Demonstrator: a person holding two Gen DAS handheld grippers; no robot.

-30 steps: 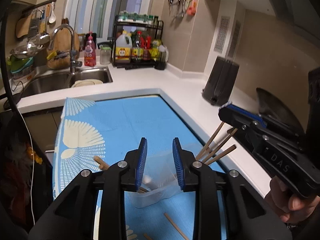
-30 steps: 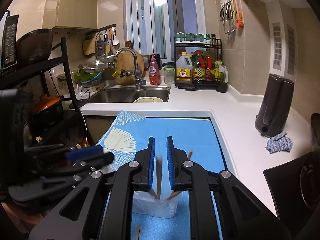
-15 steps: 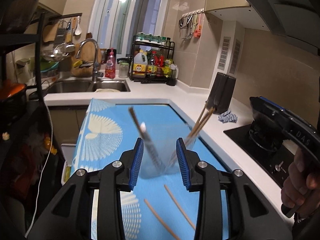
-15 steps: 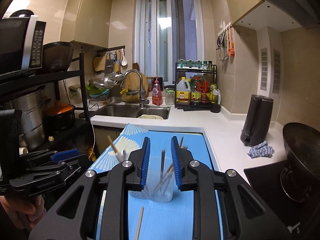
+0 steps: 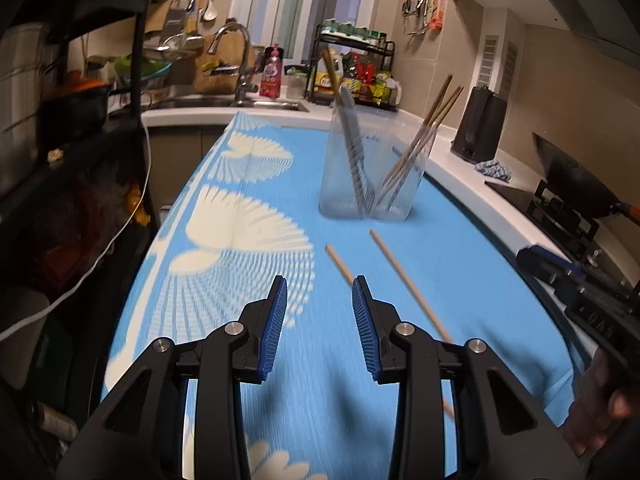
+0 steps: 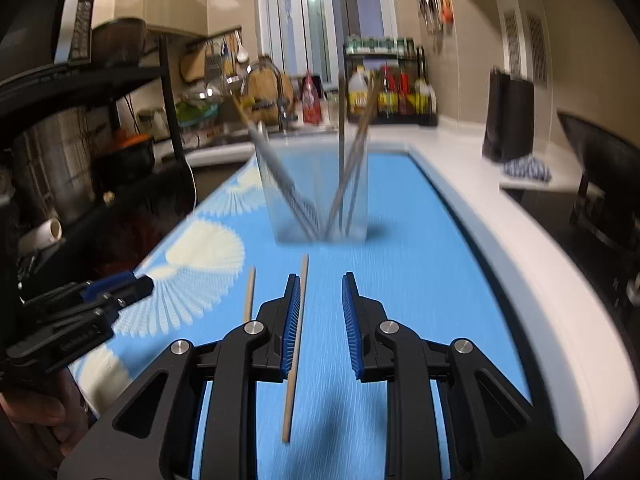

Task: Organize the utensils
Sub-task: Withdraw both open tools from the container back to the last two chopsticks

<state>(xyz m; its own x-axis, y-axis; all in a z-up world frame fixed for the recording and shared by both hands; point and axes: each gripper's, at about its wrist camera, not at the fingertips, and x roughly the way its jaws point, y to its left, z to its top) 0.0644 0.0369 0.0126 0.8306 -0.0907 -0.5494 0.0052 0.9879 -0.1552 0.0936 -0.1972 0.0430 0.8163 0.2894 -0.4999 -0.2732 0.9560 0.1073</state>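
On my left wrist view, the left gripper (image 5: 319, 320) gapes empty; its body hides one loose chopstick's (image 5: 408, 292) near end. On the right, the right gripper (image 6: 318, 318) is also spread, and motion blur smears the clear holder (image 6: 320, 196) upright on the blue mat (image 6: 420, 264).

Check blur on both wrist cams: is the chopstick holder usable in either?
Left wrist view: clear holder slightly soft but readable, mat streaked near the left gripper. Right wrist view: heavier motion blur, holder and chopsticks smeared; the right gripper itself stays sharp.
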